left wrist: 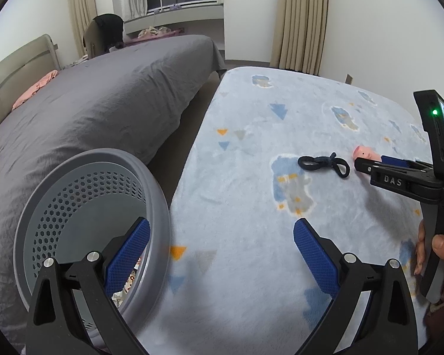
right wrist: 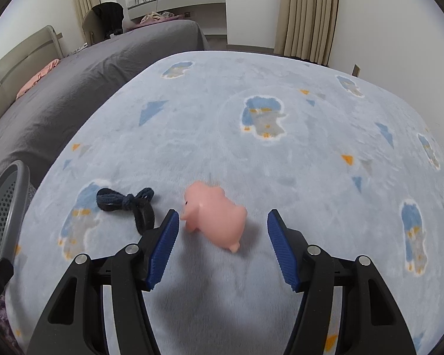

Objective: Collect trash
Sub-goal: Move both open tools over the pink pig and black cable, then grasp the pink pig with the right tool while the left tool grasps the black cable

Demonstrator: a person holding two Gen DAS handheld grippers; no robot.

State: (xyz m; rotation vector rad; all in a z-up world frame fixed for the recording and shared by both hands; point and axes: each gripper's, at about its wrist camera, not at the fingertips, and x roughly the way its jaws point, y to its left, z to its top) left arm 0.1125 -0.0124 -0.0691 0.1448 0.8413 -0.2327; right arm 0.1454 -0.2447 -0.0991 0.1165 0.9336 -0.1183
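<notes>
A pink toy pig (right wrist: pixel 214 217) lies on the light blue blanket (right wrist: pixel 251 153), between the open fingers of my right gripper (right wrist: pixel 223 224); the left pad is close to its snout. It also shows in the left wrist view (left wrist: pixel 365 152), behind the right gripper's fingertips (left wrist: pixel 362 164). A dark knotted cord (right wrist: pixel 130 202) lies left of the pig and shows in the left wrist view (left wrist: pixel 322 162) too. My left gripper (left wrist: pixel 222 236) is open and empty, its left finger over the rim of the grey perforated bin (left wrist: pixel 56 207), which holds some wrappers (left wrist: pixel 127 284).
A bed with a grey cover (left wrist: pixel 88 112) runs along the left, with a pink cloth (left wrist: pixel 35 88) on it. The bin also shows at the left edge of the right wrist view (right wrist: pixel 6 207). Curtains (left wrist: pixel 302 20) and a wall are beyond the blanket.
</notes>
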